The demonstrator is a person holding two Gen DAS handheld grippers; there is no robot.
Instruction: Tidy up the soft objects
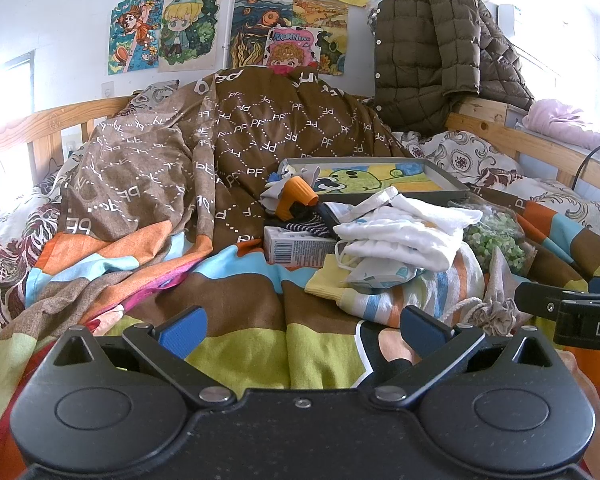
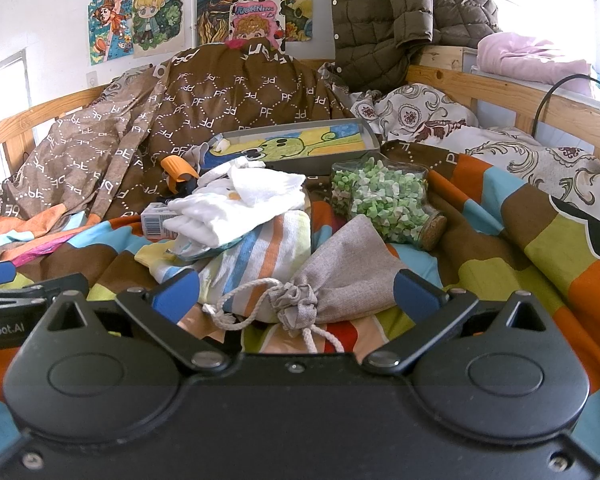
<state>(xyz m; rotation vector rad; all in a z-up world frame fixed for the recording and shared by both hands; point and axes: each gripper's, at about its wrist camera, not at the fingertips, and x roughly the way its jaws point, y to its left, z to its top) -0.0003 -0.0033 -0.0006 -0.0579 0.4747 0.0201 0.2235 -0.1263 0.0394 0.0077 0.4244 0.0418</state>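
A pile of soft things lies on the colourful bedspread (image 1: 236,344). White folded cloths (image 1: 404,232) sit on a striped towel (image 1: 412,296), with a face mask (image 1: 380,274) between them. A grey drawstring pouch (image 2: 340,280) lies in front; it also shows in the left wrist view (image 1: 496,304). My right gripper (image 2: 296,294) is open, its fingers on either side of the pouch's tied neck, not touching. My left gripper (image 1: 300,330) is open and empty over bare bedspread, left of the pile.
A grey tray (image 2: 300,146) with a cartoon drawing stands behind the pile. A glass jar of green and white pieces (image 2: 384,200) lies at right. A small box (image 1: 296,248), an orange-and-black item (image 1: 296,196), heaped brown quilt (image 1: 204,152) and wooden bed rails (image 2: 512,92) surround.
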